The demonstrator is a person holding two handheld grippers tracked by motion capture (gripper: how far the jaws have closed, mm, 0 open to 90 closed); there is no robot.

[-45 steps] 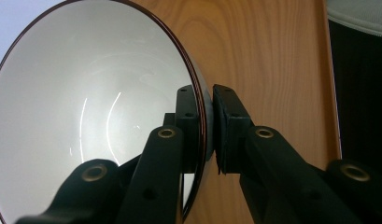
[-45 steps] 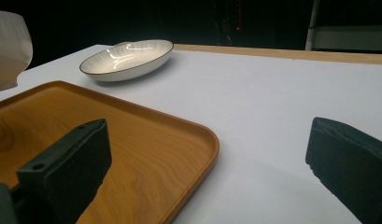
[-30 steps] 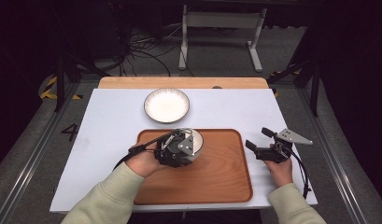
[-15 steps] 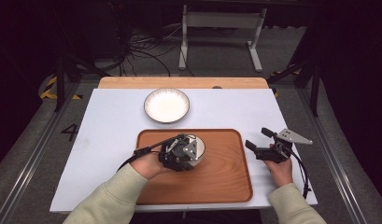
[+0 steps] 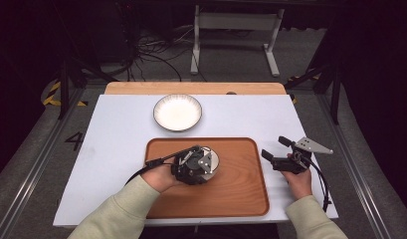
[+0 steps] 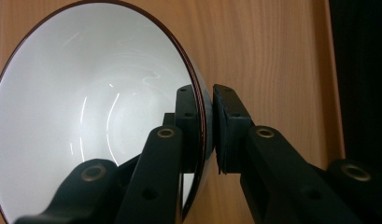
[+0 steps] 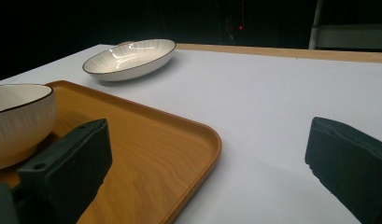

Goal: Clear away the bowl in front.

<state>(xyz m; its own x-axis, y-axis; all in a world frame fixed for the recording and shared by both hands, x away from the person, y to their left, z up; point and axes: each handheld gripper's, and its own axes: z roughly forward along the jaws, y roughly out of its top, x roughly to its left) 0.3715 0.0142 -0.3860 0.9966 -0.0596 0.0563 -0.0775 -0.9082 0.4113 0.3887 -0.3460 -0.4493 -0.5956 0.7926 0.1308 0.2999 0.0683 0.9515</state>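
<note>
The person wears pale green sleeves [image 5: 116, 211]. Both grippers are black with trailing black cables; the right gripper [image 5: 277, 151] carries a grey three-cornered plate.

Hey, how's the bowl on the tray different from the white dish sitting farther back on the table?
The bowl is deep with tall sides; the dish is shallow and wide. The bowl stands on the wooden tray, the dish on the bare white table. The left gripper has its jaws closed on the bowl's rim, one inside and one outside; nothing touches the dish. Both are white with a dark rim and ribbed outsides.
</note>
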